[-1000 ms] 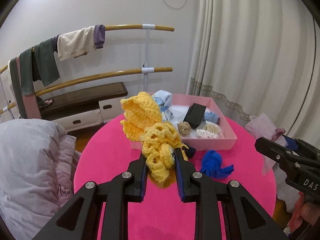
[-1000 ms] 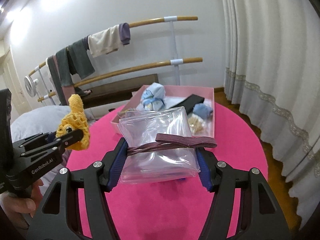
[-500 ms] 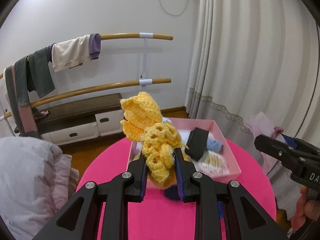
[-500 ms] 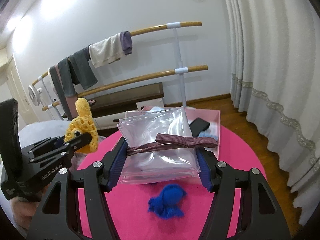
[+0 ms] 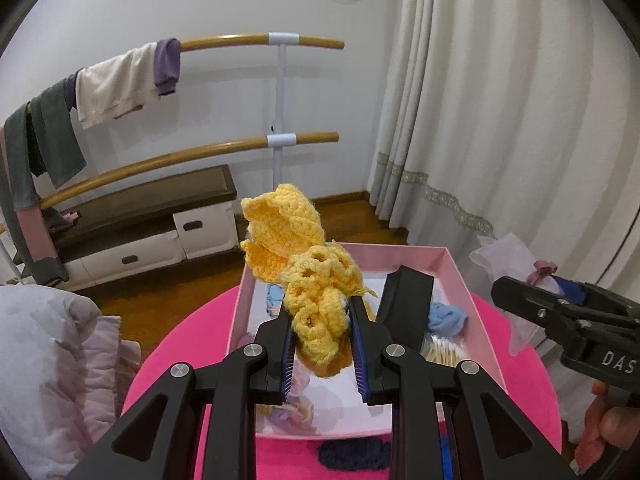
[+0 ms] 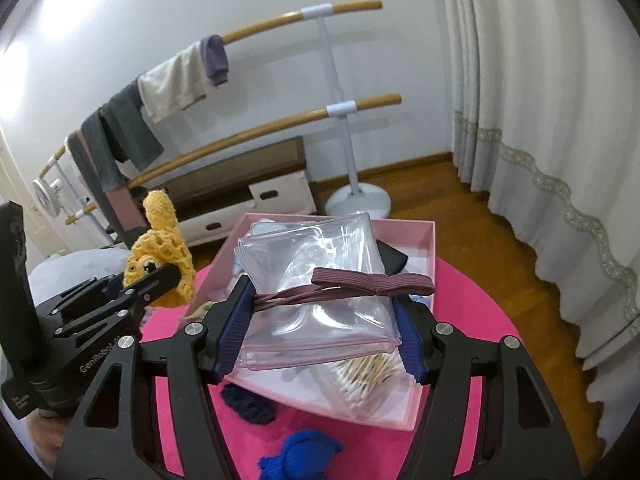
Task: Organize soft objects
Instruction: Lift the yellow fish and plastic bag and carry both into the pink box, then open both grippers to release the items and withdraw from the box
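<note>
Left wrist view: lacy, ruffled yellow crochet piece (image 5: 316,300).

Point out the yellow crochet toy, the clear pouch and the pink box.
yellow crochet toy (image 5: 316,304), left wrist view, knitted body.
clear pouch (image 6: 320,316), right wrist view, plastic front.
pink box (image 5: 470,304), left wrist view, right wall.

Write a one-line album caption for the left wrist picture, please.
Black fingers pinch a yellow crocheted toy above an open pink box of soft odds and ends on a pink table.
</note>
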### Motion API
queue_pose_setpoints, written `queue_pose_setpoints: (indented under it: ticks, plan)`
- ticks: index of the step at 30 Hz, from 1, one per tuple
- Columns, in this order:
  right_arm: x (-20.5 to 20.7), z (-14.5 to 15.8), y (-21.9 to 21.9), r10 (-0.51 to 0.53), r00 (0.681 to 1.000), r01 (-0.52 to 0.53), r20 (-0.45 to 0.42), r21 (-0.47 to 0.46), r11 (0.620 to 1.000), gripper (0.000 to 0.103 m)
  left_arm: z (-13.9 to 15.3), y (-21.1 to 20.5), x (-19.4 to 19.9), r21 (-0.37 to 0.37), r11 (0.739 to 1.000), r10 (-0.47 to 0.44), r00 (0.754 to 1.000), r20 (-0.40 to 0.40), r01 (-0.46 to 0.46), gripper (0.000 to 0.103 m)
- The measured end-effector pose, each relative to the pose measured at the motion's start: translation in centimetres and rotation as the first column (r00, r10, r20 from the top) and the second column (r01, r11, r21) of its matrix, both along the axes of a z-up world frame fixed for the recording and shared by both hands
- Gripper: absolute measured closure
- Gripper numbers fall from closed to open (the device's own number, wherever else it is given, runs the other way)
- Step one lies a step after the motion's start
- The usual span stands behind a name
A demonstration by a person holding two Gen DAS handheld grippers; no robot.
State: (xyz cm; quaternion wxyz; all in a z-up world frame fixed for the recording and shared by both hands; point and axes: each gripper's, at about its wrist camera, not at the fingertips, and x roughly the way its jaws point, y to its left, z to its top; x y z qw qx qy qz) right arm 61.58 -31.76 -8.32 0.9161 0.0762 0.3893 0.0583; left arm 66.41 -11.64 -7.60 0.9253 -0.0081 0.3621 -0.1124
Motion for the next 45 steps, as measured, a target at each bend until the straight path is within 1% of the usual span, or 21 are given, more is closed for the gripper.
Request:
queue_pose_setpoints:
  ticks: [7,9,13,14,15,16,17,18,19,20,21,22,24,26,32,34,36,41,45]
  plan:
    - [2.8,-2.8,-1.2,-0.019,0.997,0.019,-0.074,0.000,1.000,0.041,-3.2,-2.1,6.3,0.011,1.000,-0.023,0.997,-0.075,0.024,0.081]
    - [3.3,-3.5,-1.4,-0.025,0.996,0.025,-0.089,0.003,1.000,0.040,-4.0,-2.7,7.6,0.021,0.999,-0.027,0.995,-0.095,0.029,0.077]
    - [3.9,-4.9,-2.2,-0.041,0.992,0.043,-0.122,0.020,0.999,0.037,-5.4,-3.5,10.0,0.047,0.999,-0.008,0.993,-0.120,0.014,0.075]
    - [3.9,-5.2,-2.5,-0.043,0.991,0.047,-0.126,0.031,0.998,0.037,-5.5,-3.7,10.5,0.046,0.999,-0.004,0.992,-0.124,0.010,0.073]
    - [3.9,-5.3,-2.6,-0.044,0.991,0.049,-0.128,0.039,0.998,0.036,-5.6,-3.7,10.9,0.044,0.999,0.000,0.992,-0.126,0.005,0.068]
    - [3.8,-5.5,-2.7,-0.049,0.990,0.055,-0.129,0.042,0.998,0.031,-5.6,-3.7,11.2,0.045,0.999,0.005,0.992,-0.124,0.000,0.064]
    - [3.8,-5.5,-2.9,-0.054,0.990,0.060,-0.128,0.043,0.997,0.027,-5.6,-3.7,11.4,0.046,0.999,0.009,0.993,-0.118,-0.004,0.055]
    - [3.6,-5.6,-3.1,-0.059,0.990,0.065,-0.125,0.048,0.997,0.022,-5.6,-3.7,11.3,0.047,0.999,0.012,0.994,-0.112,-0.007,0.049]
    - [3.5,-5.6,-3.3,-0.062,0.991,0.069,-0.123,0.054,0.996,0.016,-5.5,-3.8,11.3,0.051,0.999,0.015,0.994,-0.104,-0.009,0.046]
    - [3.4,-5.6,-3.4,-0.065,0.991,0.073,-0.121,0.057,0.996,0.013,-5.5,-3.8,11.2,0.054,0.998,0.016,0.995,-0.098,-0.011,0.040]
    - [3.3,-5.5,-3.6,-0.071,0.990,0.078,-0.118,0.060,0.995,0.004,-5.4,-3.9,11.2,0.056,0.998,0.017,0.996,-0.091,-0.012,0.032]
    - [3.1,-5.4,-3.7,-0.078,0.990,0.086,-0.115,0.064,0.994,0.000,-5.3,-4.0,11.0,0.056,0.998,0.021,0.996,-0.081,-0.016,0.027]
    - [2.8,-5.1,-3.8,-0.088,0.990,0.095,-0.112,0.061,0.994,0.000,-4.9,-4.0,10.7,0.055,0.998,0.033,0.998,-0.055,-0.030,0.008]
    - [2.5,-4.8,-3.8,-0.093,0.990,0.099,-0.110,0.044,0.994,0.000,-4.5,-4.1,10.3,0.057,0.997,0.047,0.999,-0.026,-0.045,0.001]
    - [0.4,-2.7,-2.6,-0.111,0.992,0.113,-0.067,0.028,0.993,0.000,-3.1,-4.2,8.5,0.065,0.996,0.061,0.998,0.030,-0.063,0.000]
    - [-0.5,-2.0,-2.2,-0.107,0.993,0.108,-0.050,0.018,0.994,0.000,-2.8,-4.1,7.1,0.061,0.996,0.068,0.997,0.048,-0.071,0.000]
    - [-1.9,-1.0,-1.5,-0.101,0.995,0.101,-0.023,0.014,0.995,0.000,-2.6,-3.8,5.4,0.055,0.996,0.073,0.995,0.064,-0.077,0.000]
    - [-5.8,1.2,-0.2,-0.099,0.994,0.099,0.048,0.002,0.995,0.000,-2.1,-2.3,-0.1,0.042,0.995,0.084,0.989,0.121,-0.090,0.000]
    - [-8.7,2.4,0.3,-0.109,0.990,0.109,0.093,-0.001,0.994,0.000,-1.6,-1.4,-4.6,0.039,0.995,0.085,0.984,0.158,-0.092,0.000]
